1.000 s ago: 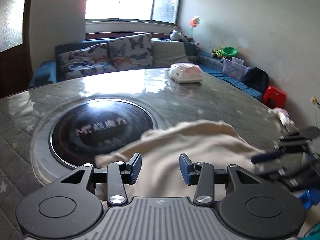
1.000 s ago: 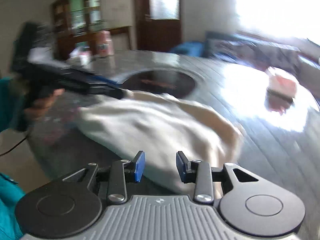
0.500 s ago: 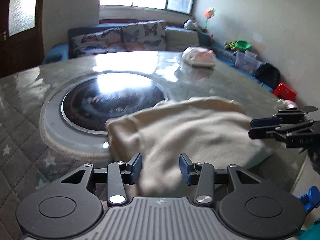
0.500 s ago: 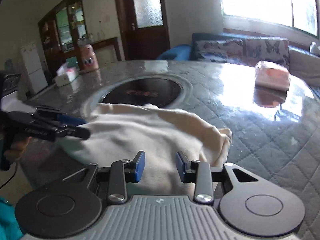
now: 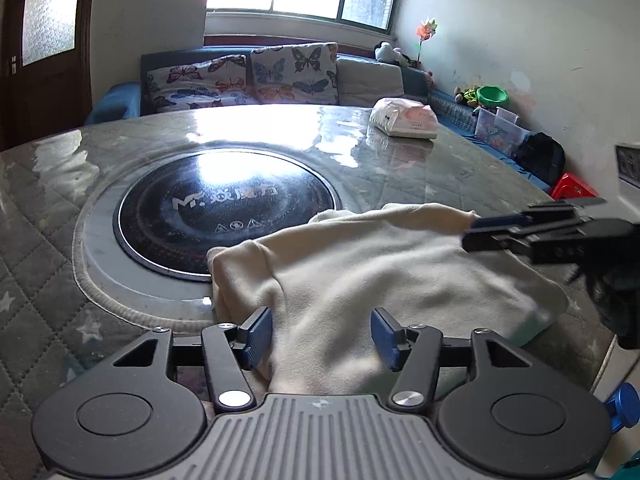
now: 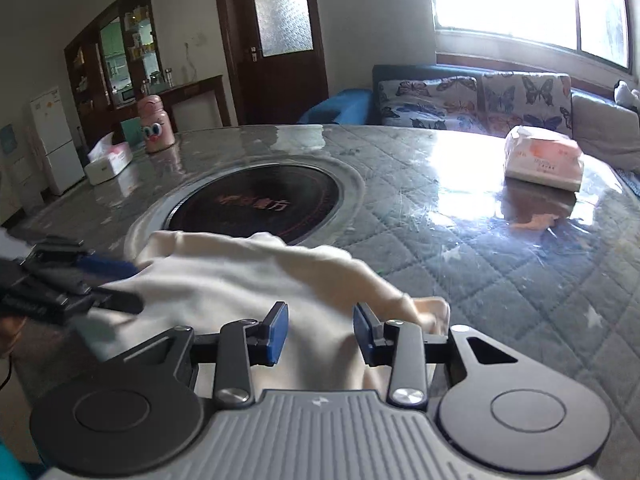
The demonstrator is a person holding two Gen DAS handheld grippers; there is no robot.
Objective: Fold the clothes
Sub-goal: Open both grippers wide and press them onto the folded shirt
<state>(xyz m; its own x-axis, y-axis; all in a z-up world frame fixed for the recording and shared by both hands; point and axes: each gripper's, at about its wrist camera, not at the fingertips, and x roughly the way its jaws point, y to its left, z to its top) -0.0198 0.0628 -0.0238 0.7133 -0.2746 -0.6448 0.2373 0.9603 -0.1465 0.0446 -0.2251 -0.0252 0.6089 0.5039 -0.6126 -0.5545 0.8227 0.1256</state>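
Note:
A cream garment point(image 5: 400, 272) lies rumpled on the quilted table, its far edge over the rim of the black cooktop. My left gripper point(image 5: 322, 334) hovers over the garment's near left part. Its jaws are opening, with cloth under the gap and neither pad pressing on it. In the right wrist view that gripper point(image 6: 120, 284) shows at the left, beside the garment point(image 6: 224, 280). My right gripper point(image 6: 322, 332) stands over the garment's right end, jaws parting slightly, gripping nothing. From the left wrist view the right gripper point(image 5: 476, 232) reaches in above the cloth's right side.
A round black cooktop point(image 5: 228, 208) is set into the table point(image 6: 480, 264) behind the garment. A tissue pack point(image 6: 542, 158) lies far back, and a pink bottle point(image 6: 156, 124) and tissue box point(image 6: 108, 164) stand at the far left. The table's edge runs close by at right.
The left gripper's jaws have spread wider. The right gripper has slid sideways over the cloth and now shows larger in the left wrist view. The garment lies much as before.

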